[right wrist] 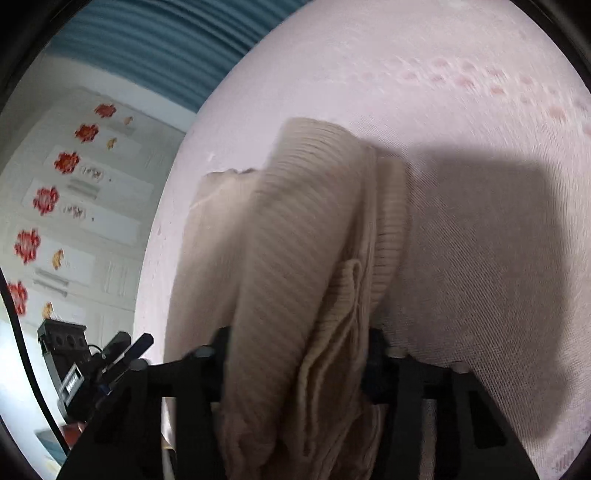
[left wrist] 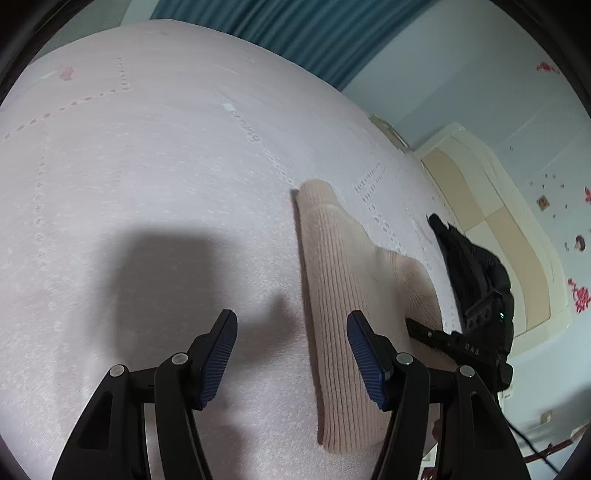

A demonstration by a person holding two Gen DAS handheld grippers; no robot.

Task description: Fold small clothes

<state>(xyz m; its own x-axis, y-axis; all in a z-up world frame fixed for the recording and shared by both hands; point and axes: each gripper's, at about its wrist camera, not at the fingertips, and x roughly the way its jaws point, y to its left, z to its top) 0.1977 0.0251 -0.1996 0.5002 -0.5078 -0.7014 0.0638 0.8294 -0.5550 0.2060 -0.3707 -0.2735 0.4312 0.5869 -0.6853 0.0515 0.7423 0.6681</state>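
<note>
A beige ribbed knit garment lies in a long folded strip on the pale pink bed sheet. My left gripper hangs open just above the strip's left edge. Its blue pads hold nothing, and its right finger is over the knit. My right gripper comes in from the right onto the garment's far side. In the right wrist view the garment is bunched up between the right gripper's fingers. It fills the gap and hides the pads. The left gripper shows at the lower left.
A teal curtain hangs beyond the bed. A cream headboard stands at the right end of the bed. The wall carries red flower stickers. A black cable runs down the left of the right wrist view.
</note>
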